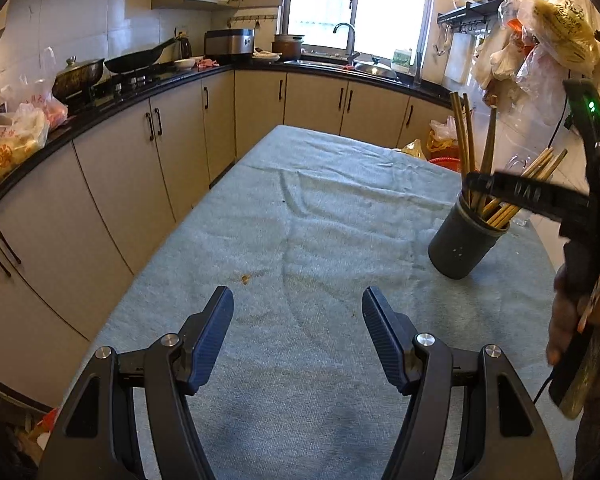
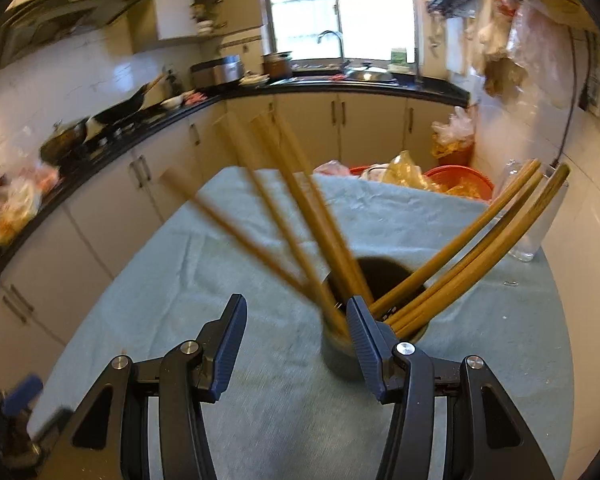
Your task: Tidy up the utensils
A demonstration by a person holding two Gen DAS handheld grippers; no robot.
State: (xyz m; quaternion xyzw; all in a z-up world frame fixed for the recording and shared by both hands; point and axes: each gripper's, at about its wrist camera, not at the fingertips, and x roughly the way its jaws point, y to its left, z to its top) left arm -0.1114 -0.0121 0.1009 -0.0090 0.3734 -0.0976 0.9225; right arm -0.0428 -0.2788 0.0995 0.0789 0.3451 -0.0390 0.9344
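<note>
A dark round holder (image 1: pixel 466 240) stands on the right side of the cloth-covered table (image 1: pixel 300 208), with several wooden chopsticks (image 1: pixel 462 136) fanned out of it. My left gripper (image 1: pixel 298 300) hovers open over bare cloth, well to the holder's left, with nothing between its fingers. In the right wrist view the holder (image 2: pixel 340 354) sits just ahead, and the chopsticks (image 2: pixel 472 232) lean left and right, the left ones blurred. My right gripper (image 2: pixel 296 320) is open above the holder's near rim. One of its fingers (image 1: pixel 520 194) crosses in front of the chopsticks, touching none that I can see.
A clear bottle (image 2: pixel 536 220) stands at the table's right edge. Beyond the far edge sit a red basin (image 2: pixel 460 184) and plastic bags. A counter with a wok (image 1: pixel 140 60) runs along the left. Bags (image 1: pixel 560 32) hang on the right wall. A hand (image 1: pixel 564 320) holds the right gripper.
</note>
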